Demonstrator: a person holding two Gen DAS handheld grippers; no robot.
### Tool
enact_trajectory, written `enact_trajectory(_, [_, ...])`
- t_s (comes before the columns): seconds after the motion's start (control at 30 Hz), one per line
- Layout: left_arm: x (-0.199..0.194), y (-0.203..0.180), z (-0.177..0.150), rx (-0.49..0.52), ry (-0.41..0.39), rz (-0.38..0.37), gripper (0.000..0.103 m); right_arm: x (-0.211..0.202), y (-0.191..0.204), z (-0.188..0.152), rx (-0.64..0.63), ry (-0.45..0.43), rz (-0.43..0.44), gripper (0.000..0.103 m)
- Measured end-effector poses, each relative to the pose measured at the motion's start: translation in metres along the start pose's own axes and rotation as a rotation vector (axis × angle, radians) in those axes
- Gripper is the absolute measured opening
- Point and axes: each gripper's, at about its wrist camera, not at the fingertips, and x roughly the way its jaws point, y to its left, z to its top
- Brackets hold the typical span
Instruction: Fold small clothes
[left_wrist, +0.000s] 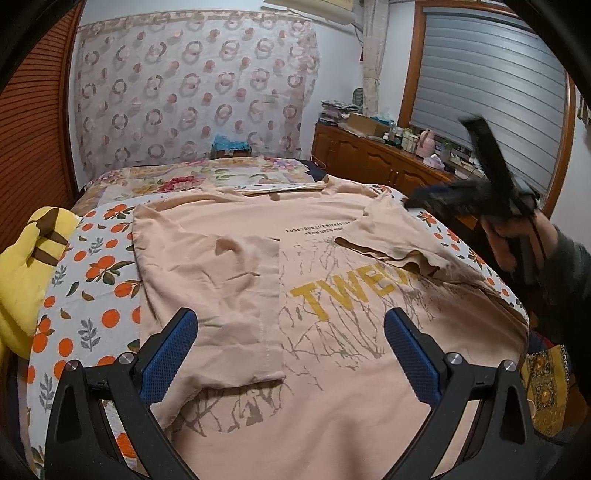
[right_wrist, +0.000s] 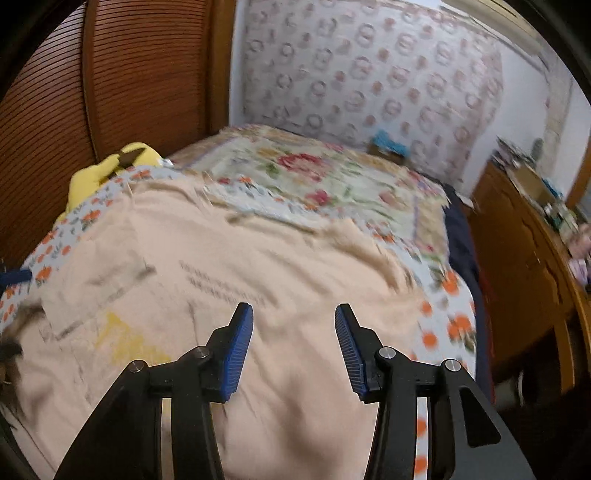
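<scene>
A peach T-shirt (left_wrist: 314, 266) with yellow lettering lies flat on the bed. Its left side and sleeve are folded inward over the front, and the right sleeve (left_wrist: 399, 236) lies folded in too. My left gripper (left_wrist: 290, 319) is open and empty, held just above the shirt's lower part. My right gripper shows in the left wrist view (left_wrist: 480, 177) as a blurred dark shape in a hand at the bed's right edge. In the right wrist view my right gripper (right_wrist: 294, 314) is open and empty above the shirt (right_wrist: 221, 288).
The bed has an orange-print sheet (left_wrist: 92, 288) and a floral quilt (left_wrist: 192, 177) behind the shirt. A yellow plush toy (left_wrist: 26, 266) sits at the left edge. A wooden cabinet (left_wrist: 380, 158) with clutter stands at the right. A wooden panel (right_wrist: 129, 74) lines the left wall.
</scene>
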Motion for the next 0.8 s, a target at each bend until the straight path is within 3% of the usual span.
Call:
enact_trajectory(0.17, [0.000,0.000,0.002,-0.002,-0.001,0.003,0.101,-0.024,0.018,-0.035,0.021,0.000,0.051,0.048])
enact_trajectory(0.23, [0.000,-0.003,0.002,0.002,-0.003,0.000,0.101,-0.032,0.030,-0.044,0.016,-0.007,0.089,0.040])
enact_trajectory(0.4, [0.001,-0.010,0.003,0.016,-0.001,-0.009,0.101,-0.031,0.059,-0.060,-0.001,0.003,0.180,0.035])
enact_trajectory(0.53, [0.006,-0.013,0.002,0.031,0.015,-0.010,0.101,-0.005,0.062,-0.063,-0.025,0.050,0.126,0.035])
enact_trajectory(0.8, [0.010,-0.011,-0.002,0.020,0.031,-0.013,0.101,0.016,0.048,-0.056,-0.007,0.057,0.023,0.033])
